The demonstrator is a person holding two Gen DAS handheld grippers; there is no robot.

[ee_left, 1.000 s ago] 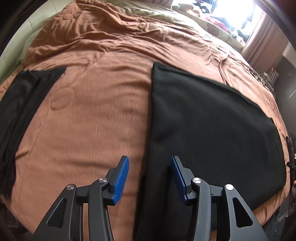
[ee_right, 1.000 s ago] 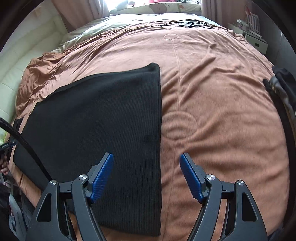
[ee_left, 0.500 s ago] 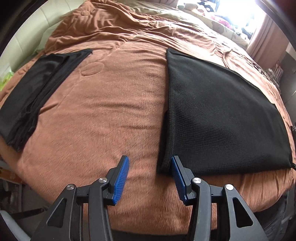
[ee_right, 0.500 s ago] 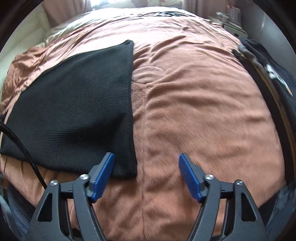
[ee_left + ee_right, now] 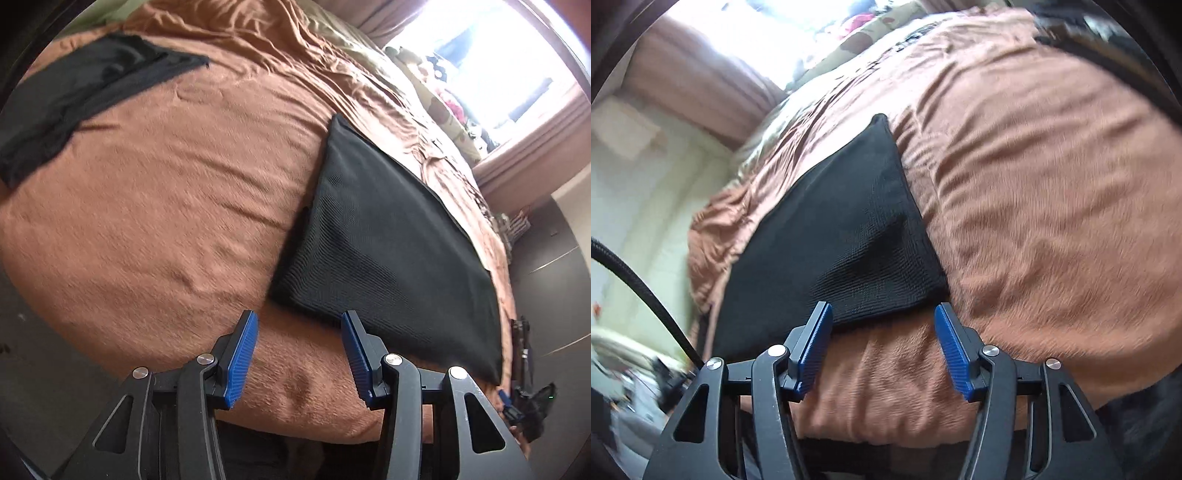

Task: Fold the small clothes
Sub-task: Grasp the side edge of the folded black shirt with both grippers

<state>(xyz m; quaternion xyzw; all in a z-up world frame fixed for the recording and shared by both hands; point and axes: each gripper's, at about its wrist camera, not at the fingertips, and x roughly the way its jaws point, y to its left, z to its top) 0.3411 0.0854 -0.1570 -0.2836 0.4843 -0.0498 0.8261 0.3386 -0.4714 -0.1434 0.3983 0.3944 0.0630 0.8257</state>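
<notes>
black cloth (image 5: 388, 240) is laid flat on the bed (image 5: 166, 221), near edge just ahead of both grippers; left gripper (image 5: 299, 354) and right gripper (image 5: 882, 347) fingers are spread, nothing held.

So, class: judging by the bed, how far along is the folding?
Done: the black knit garment lies folded flat on the brown blanket. In hand: nothing; the left gripper and right gripper are open. Left: possibly the dark clothes farther off.
</notes>
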